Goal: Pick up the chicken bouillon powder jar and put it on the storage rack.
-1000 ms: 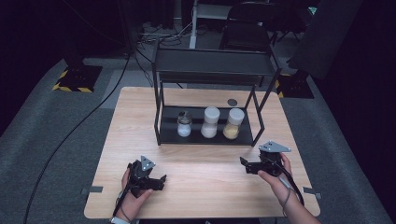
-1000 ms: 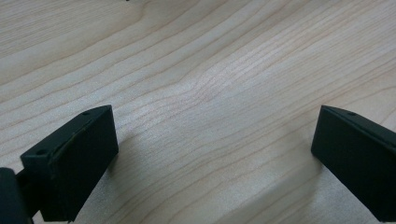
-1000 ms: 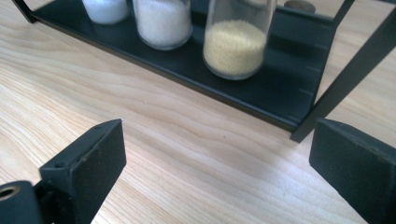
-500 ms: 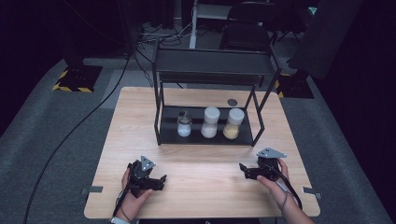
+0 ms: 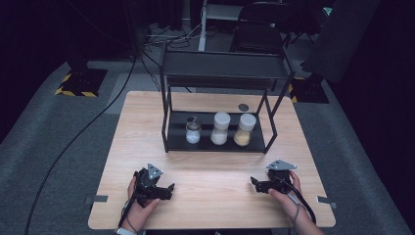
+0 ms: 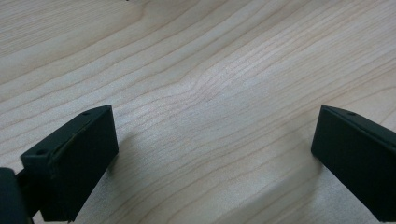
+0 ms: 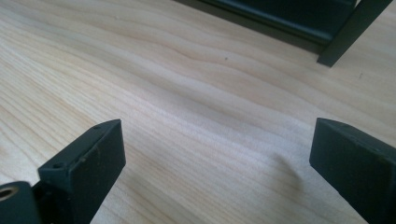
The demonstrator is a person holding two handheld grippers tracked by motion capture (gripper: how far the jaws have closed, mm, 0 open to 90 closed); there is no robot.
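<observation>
black grippers (image 5: 169, 188), pale wood-grain table (image 5: 215, 166)

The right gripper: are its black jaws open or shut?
Open. The right gripper has its two jaws standing wide apart, with bare wooden table between them and nothing held.

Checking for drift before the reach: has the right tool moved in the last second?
Yes. The right tool slid toward the table's near edge, away from the rack.

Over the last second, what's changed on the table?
The right claw slid back toward the person's edge of the table and a little to its own left. It took hold of nothing. The left claw stayed put, both claws are open, and the three jars sit untouched on the rack.
</observation>
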